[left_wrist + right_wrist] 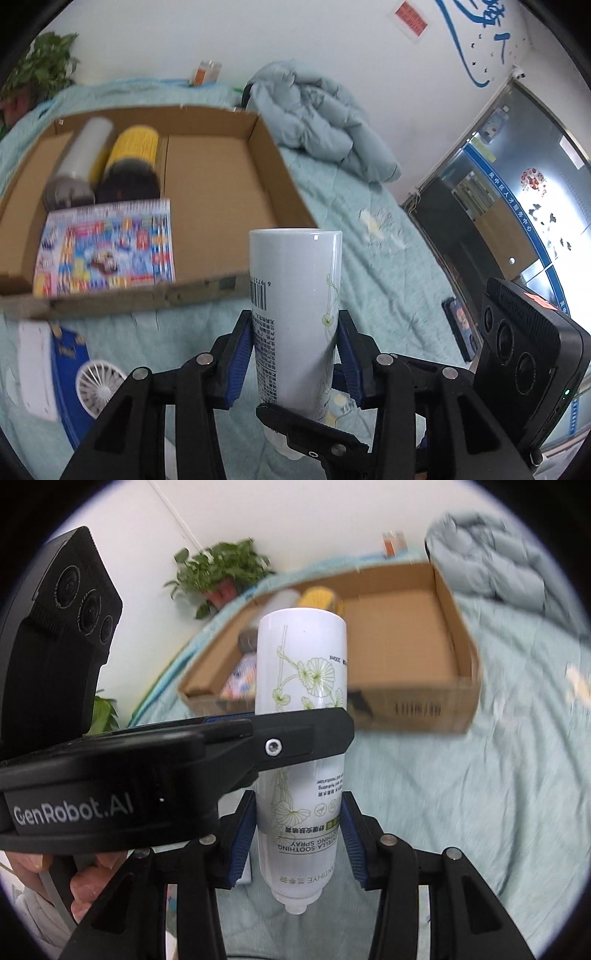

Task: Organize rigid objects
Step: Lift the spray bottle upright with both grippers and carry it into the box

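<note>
A white spray bottle [295, 314] with green flower print is held upside down above the bed by both grippers. My left gripper [295, 332] is shut on its sides. In the right wrist view my right gripper [297, 827] is also shut on the bottle [301, 672], lower down near its neck, while the left gripper's finger [295, 734] crosses in front of it. An open cardboard box [221, 177] lies beyond on the bed; it also shows in the right wrist view [406, 642].
In the box lie a grey can [79, 162], a yellow can [131, 162] and a colourful booklet [107, 247]. A white fan on a blue packet [96, 382] lies before the box. A crumpled grey quilt [321, 114] and a potted plant [218, 572] are behind.
</note>
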Demonstrator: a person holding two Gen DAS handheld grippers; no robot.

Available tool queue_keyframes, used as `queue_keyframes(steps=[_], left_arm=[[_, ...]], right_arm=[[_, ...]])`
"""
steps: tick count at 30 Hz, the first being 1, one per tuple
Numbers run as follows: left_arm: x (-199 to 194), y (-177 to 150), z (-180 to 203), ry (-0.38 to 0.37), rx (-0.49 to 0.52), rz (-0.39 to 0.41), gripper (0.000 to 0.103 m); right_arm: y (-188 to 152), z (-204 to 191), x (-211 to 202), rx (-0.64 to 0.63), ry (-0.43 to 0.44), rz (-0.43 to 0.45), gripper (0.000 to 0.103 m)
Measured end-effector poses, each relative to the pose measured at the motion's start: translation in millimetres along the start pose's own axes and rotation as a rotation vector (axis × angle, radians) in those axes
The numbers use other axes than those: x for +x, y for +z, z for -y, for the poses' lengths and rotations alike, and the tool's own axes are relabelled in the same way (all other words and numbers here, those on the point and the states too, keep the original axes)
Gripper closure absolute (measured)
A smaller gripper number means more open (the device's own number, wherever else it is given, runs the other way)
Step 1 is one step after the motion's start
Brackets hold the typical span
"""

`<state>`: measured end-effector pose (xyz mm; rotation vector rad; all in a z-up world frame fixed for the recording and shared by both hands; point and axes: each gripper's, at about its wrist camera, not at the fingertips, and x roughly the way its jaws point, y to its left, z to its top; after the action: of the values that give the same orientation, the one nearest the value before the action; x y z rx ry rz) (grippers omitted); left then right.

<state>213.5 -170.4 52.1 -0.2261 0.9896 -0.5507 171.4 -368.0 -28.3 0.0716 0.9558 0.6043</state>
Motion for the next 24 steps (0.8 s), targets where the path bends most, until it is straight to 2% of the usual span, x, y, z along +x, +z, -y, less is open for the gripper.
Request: queue_keyframes(steps=[6, 10, 15, 19, 24], left_arm=[[-18.7, 49.7, 17.2, 0.003, 0.053, 0.077, 0.062], [-26.4, 92.8, 22.6, -0.009, 0.089, 0.129, 0.062], [-35.1, 146.5, 24.3, 0.011, 0.118, 0.162, 0.062], [-25.4, 187.7, 12.6, 0.021, 0.111, 0.149, 0.062], [19.1, 217.4, -21.0, 0.021, 0.062, 0.063, 0.062]], right_arm=[[46.1, -14.1, -7.0, -0.053, -0.021, 0.06, 0.059], [71.0, -13.4, -20.8, -0.079, -0.031, 0.094, 0.059], [119.5, -9.6, -24.8, -0.108, -0.027, 0.128, 0.059], [153.8, 4.8, -10.4, -0.105, -0.018, 0.115, 0.059], [177.0, 31.0, 25.9, -0.037, 0.011, 0.041, 0.059]])
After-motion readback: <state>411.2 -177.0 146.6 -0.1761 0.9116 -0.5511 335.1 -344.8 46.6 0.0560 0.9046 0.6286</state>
